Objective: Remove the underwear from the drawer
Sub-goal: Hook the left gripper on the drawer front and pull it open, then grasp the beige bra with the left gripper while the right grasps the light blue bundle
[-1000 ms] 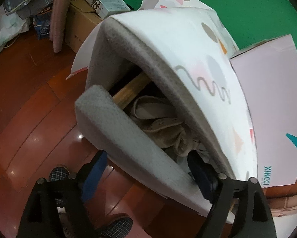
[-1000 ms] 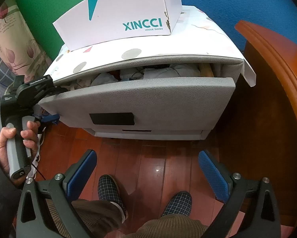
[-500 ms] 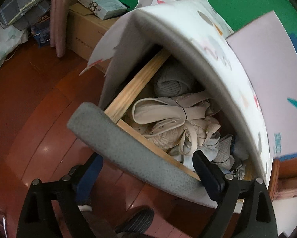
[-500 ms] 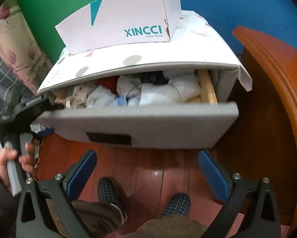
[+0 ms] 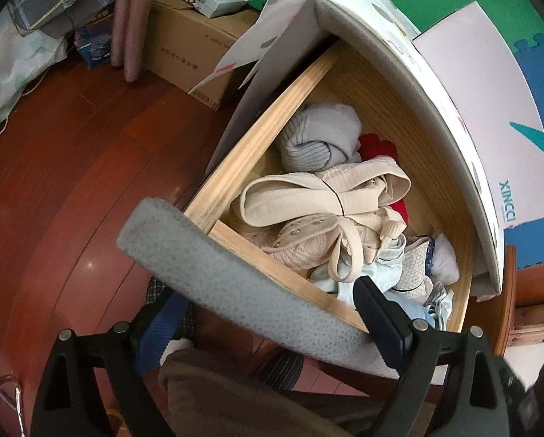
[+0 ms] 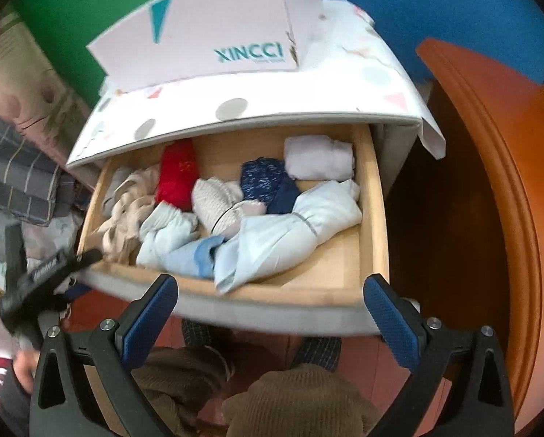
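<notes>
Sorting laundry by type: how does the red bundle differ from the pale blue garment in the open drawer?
The red bundle is a compact roll at the back left; the pale blue garment lies loose and spread out at the front. The red bundle is vivid and plain; the pale blue garment has a dark trim line. Both lie untouched in the drawer.

One drawer (image 6: 375, 196) stands open, and in the right wrist view it holds roughly eight garments: one red piece (image 6: 175, 174), one dark blue piece (image 6: 268, 182), one white folded piece (image 6: 319, 156), one grey-white bundle (image 6: 217, 196), two pale blue pieces (image 6: 290, 225), one beige tangle (image 6: 126, 207), and one grey piece at the far left, mostly hidden. One white shoebox (image 6: 206, 32) sits on top, and two grippers show, left (image 5: 268, 324) and right (image 6: 270, 313)
</notes>
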